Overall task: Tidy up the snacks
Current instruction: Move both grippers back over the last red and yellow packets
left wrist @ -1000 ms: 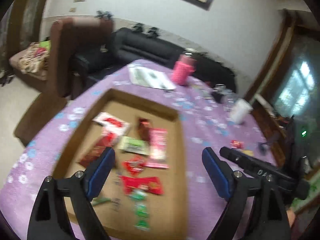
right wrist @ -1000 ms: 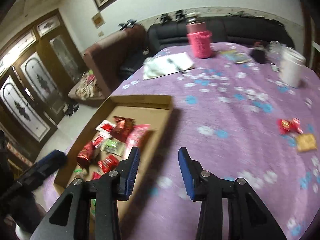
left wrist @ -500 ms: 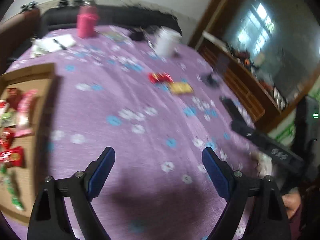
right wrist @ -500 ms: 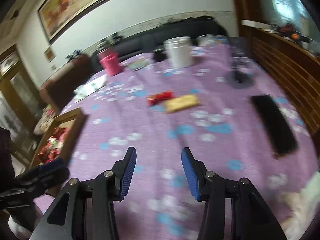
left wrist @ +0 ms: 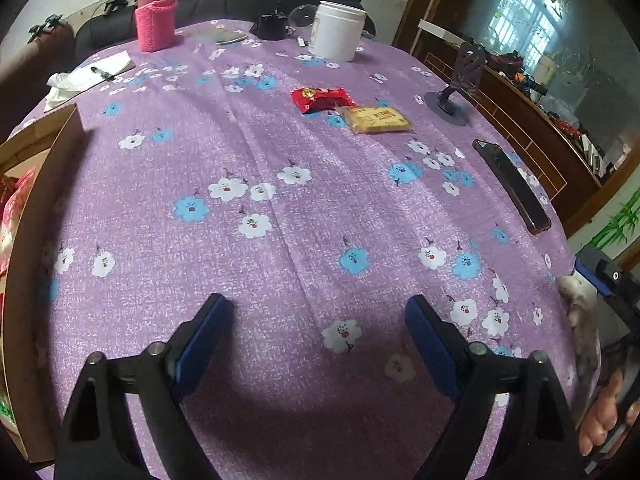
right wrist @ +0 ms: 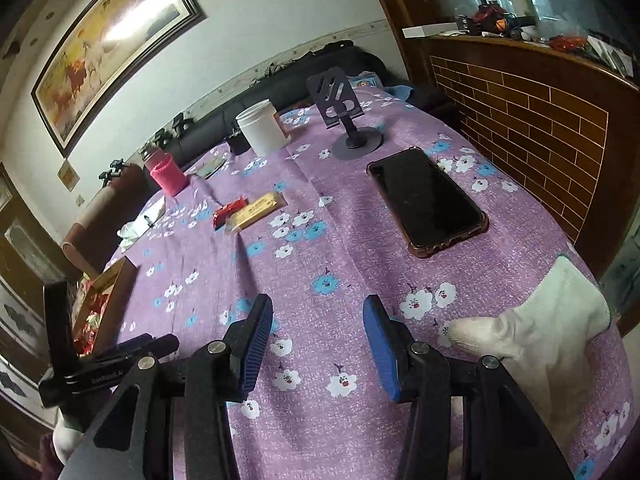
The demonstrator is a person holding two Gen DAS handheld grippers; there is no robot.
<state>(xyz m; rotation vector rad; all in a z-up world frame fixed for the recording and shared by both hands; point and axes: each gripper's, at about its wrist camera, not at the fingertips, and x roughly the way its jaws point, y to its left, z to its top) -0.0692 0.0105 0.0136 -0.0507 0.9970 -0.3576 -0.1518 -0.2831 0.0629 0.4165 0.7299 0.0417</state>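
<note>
The left gripper (left wrist: pixel 316 332) hangs over bare purple cloth with its blue-padded fingers (left wrist: pixel 200 336) spread wide and nothing between them. The right gripper (right wrist: pixel 318 344) is likewise empty, its fingers (right wrist: pixel 254 344) parted to a moderate gap above the table (left wrist: pixel 280 208).

Two snacks remain loose, well ahead of both grippers toward the middle of the table: a red packet (left wrist: pixel 322 99) and, touching its right end, a flat yellow packet (left wrist: pixel 378 119). The rest already lie in the cardboard tray (left wrist: pixel 42 184) at the left edge.

The red packet looks like crinkly foil wrap, puffed and light; it would likely deform under a squeeze and could slip at the glossy middle, so a crimped end seam or a pinch across the narrow width seems the safer hold. The yellow packet looks thin, flat and stiffer, probably a biscuit or wafer that could crack under hard pressure; lying flush on the cloth, it offers little edge, so one finger would probably need to press into the soft cloth beside a long side to get under it.

A phone (right wrist: pixel 426 200) and a phone stand (right wrist: pixel 348 120) sit to the right of the snacks, a white tub (left wrist: pixel 338 30) behind them.
</note>
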